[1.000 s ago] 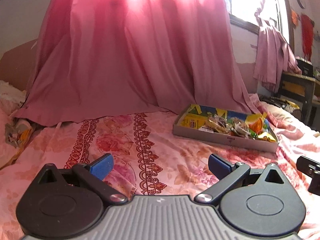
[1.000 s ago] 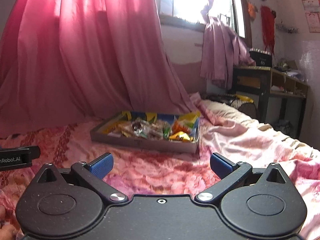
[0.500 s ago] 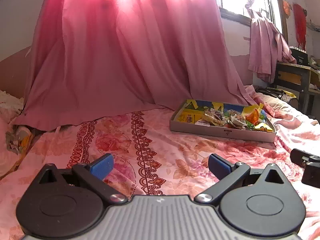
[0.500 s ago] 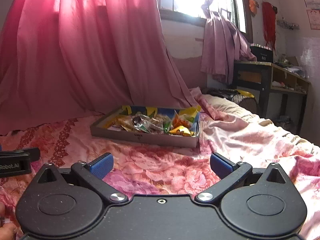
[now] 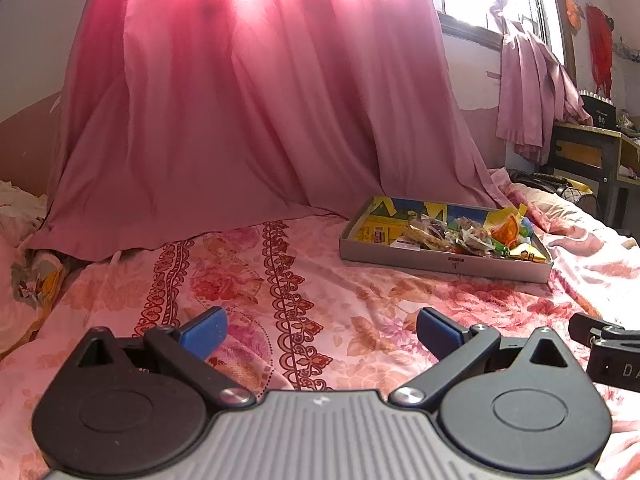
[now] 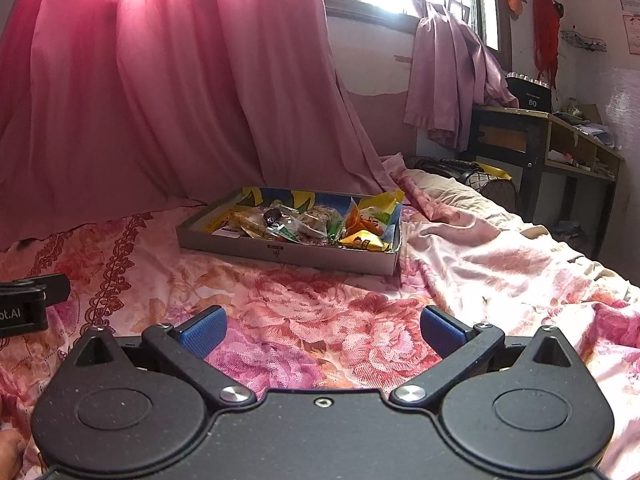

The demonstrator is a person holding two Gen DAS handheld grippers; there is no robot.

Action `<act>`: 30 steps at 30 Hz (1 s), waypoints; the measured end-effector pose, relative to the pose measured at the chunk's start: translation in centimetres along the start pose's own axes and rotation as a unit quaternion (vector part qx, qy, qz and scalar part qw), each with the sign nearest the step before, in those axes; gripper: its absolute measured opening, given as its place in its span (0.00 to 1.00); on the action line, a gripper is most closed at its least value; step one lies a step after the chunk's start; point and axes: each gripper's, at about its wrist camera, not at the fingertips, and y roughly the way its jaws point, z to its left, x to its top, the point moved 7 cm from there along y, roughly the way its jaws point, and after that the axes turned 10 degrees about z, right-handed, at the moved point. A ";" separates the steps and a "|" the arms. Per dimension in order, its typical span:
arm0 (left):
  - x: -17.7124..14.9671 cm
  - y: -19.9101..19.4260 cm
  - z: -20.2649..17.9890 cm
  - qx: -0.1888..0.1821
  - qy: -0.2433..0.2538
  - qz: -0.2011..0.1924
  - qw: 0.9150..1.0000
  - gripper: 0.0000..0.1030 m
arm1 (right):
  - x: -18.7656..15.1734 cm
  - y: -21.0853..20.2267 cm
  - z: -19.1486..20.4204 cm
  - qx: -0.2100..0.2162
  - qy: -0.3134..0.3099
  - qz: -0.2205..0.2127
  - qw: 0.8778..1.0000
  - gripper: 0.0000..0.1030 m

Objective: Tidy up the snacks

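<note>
A shallow grey cardboard tray (image 5: pixel 440 258) (image 6: pixel 288 254) lies on the floral bedsheet, its inside printed yellow and blue. Several wrapped snacks (image 5: pixel 460 236) (image 6: pixel 304 224) are heaped in it, mostly toward its right end. My left gripper (image 5: pixel 320 330) stands open over the sheet, well short of the tray and left of it, nothing between its blue pads. My right gripper (image 6: pixel 322 330) is open too, in front of the tray, and holds nothing. Each gripper's body edge shows in the other's view.
A pink curtain (image 5: pixel 248 120) hangs down onto the bed behind the tray. A rumpled pink sheet (image 6: pixel 500 256) lies on the right. A dark desk (image 6: pixel 536 140) stands beyond the bed's right side. A bundle of printed cloth (image 5: pixel 36 280) sits at the far left.
Both views have tilted down a little and the tray sits slightly lower and nearer in each. Both grippers stay open.
</note>
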 end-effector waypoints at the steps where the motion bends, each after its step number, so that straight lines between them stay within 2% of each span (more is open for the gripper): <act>1: 0.0 0.0 0.0 0.000 0.000 0.000 1.000 1.00 | 0.0 0.0 0.0 0.000 0.000 0.000 1.000 0.99; 30: -0.1 0.1 0.2 -0.001 -0.004 0.005 1.000 1.00 | 0.0 0.0 0.0 0.000 0.001 0.000 1.000 0.99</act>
